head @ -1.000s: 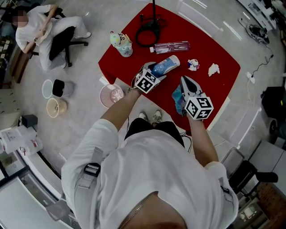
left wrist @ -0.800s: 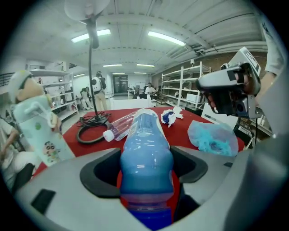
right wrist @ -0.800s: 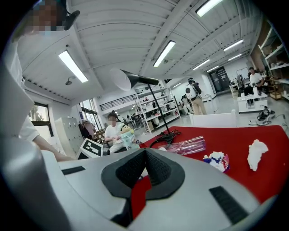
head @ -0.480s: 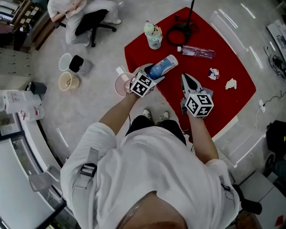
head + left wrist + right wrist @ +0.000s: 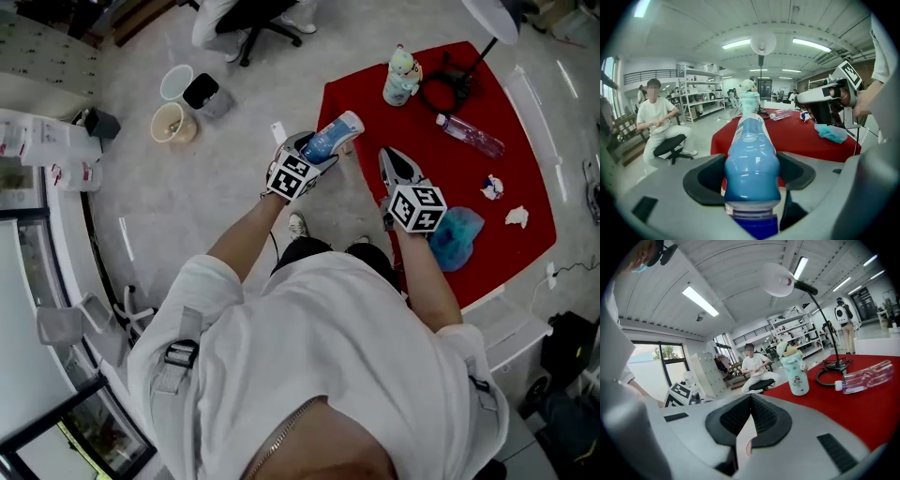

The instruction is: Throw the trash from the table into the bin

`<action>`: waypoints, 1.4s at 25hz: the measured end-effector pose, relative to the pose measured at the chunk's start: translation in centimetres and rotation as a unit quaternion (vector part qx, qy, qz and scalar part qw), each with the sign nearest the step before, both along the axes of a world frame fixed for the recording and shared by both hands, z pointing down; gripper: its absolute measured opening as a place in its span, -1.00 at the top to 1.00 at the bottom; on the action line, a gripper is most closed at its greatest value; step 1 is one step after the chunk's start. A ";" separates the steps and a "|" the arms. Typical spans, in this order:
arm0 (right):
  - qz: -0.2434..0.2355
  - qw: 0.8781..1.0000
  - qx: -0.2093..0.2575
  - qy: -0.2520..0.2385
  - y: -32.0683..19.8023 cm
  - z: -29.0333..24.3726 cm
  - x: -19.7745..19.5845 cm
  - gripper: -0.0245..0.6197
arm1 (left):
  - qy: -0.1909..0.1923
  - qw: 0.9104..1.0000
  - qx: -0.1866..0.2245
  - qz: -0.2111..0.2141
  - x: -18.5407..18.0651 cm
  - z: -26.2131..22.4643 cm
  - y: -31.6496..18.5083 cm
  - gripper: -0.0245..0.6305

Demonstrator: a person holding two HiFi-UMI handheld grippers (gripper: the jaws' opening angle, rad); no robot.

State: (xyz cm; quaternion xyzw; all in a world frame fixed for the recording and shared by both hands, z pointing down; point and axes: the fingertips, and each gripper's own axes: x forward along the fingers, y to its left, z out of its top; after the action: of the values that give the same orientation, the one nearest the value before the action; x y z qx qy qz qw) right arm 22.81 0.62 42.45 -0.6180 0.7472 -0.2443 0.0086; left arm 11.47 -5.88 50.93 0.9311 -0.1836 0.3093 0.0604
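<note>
The carrying step seemed in hand: the left gripper's [image 5: 309, 150] jaws clamped the blue bottle [image 5: 751, 154], its body jutting ahead of them. The right gripper's [image 5: 751, 416] jaws were pressed together, empty. Next came swinging the bottle over the floor bins [image 5: 174, 122], well apart from the jaws, before releasing.

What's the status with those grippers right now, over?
Left gripper shut on blue bottle. Right gripper shut, empty. Bins on the floor to the left; nothing seen in the way.

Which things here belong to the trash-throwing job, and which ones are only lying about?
For the job (likely): blue bottle in left gripper, clear bottle, teal bag, crumpled paper, bins on floor.
Just lying about: cartoon tumbler, desk lamp, office chair.
</note>
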 end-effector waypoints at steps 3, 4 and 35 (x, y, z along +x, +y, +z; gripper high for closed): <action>-0.020 1.000 -0.006 0.008 -2.5 0.4 -3.3 0.91 | -0.005 1.000 -0.003 -0.025 -4.5 0.4 -2.0 -0.16; -0.024 1.000 -0.008 0.010 -3.4 0.5 -4.3 0.91 | -0.006 0.999 -0.004 -0.033 -5.8 0.5 -2.7 -0.16; -0.175 0.969 -0.159 0.066 -15.3 32.2 -18.7 0.91 | -0.120 0.984 -0.115 -0.064 -20.3 32.0 -8.6 -0.16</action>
State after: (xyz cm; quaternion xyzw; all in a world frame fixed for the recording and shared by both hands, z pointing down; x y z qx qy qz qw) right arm 4.15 -14.71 74.65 -0.4861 0.7942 -0.3159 -0.1819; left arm -8.86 -14.44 82.89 0.8605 -0.2115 0.4333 0.1646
